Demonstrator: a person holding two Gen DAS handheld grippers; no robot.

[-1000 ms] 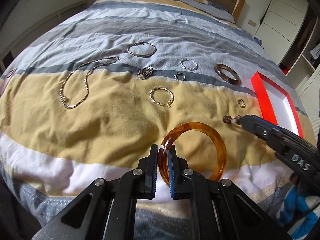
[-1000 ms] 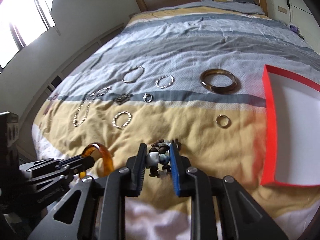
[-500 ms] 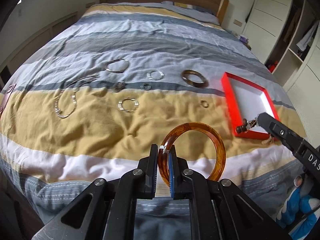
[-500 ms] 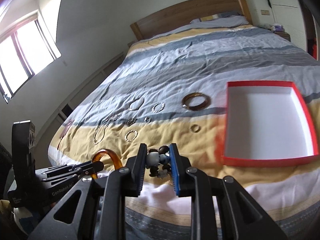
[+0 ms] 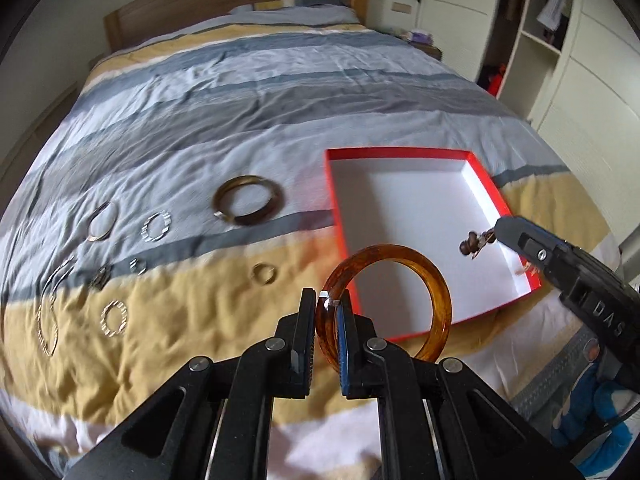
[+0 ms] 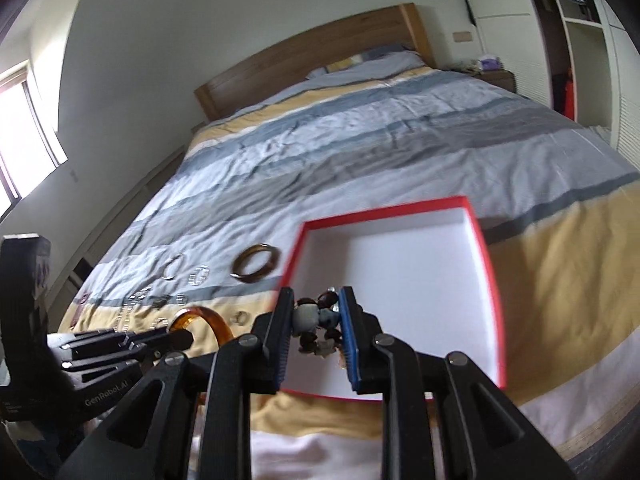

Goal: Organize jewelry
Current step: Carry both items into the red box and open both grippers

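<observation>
**Bangle and beads arrive at the red box**

Jewelry pieces lie well behind you on the left now: the chain, small rings and dark bangle stay on the duvet. A second ago both grippers hung over the yellow stripe; you have since swung right, so both loads are near their drop. Your left gripper clamps the amber bangle over the box's near corner. Your right gripper pinches the beaded bracelet over the empty red box. Only the right view shows the window; only the left shows the chain clearly.
</observation>
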